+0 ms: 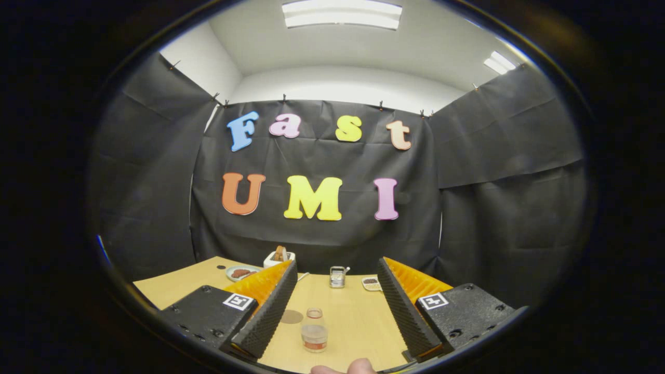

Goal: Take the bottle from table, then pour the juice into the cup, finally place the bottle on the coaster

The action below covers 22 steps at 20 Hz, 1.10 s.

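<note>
The gripper (337, 291) is held above a light wooden table (358, 317), its two fingers spread wide apart with nothing pressed between them. A small clear bottle (314, 330) is seen standing upright on the table in the gap between the fingers, nearer the left one but touching neither. A band of reddish juice is visible low in the bottle, and a label is wrapped around its body. Just beside the bottle, close to the left finger, a flat round brownish coaster (292, 316) lies on the tabletop. Further back, near the black cloth wall, several things are set in a row: a small plate (242, 272) carrying something reddish-brown, a white holder (279, 256) with brown pieces standing in it, a small metal-looking container (337, 277) that may be the cup, though this cannot be told for sure at such a distance, and a small dish (371, 282) with dark contents. At the near edge of the table, a person's fingertips (345, 368) are glimpsed below the bottle
</note>
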Motion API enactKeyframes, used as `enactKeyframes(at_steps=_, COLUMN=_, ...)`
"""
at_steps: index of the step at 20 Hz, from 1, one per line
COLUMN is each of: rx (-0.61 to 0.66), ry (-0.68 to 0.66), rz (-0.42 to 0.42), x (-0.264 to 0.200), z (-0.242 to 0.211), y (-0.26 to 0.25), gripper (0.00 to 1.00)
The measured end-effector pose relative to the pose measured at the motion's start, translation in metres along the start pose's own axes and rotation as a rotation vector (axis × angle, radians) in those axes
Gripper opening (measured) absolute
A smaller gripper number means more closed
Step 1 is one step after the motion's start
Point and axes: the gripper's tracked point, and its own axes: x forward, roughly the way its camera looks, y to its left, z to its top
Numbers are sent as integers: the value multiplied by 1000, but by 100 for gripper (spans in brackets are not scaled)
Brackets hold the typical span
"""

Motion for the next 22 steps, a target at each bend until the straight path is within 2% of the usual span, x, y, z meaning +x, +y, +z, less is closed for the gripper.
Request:
enactKeyframes(at_steps=10, rx=5, ry=-6, rz=-4, x=-3, z=5, y=-3, gripper=100)
enactKeyframes(at_steps=22, rx=-6, ry=14, rz=18, x=1, z=-10, y=8, gripper=100)
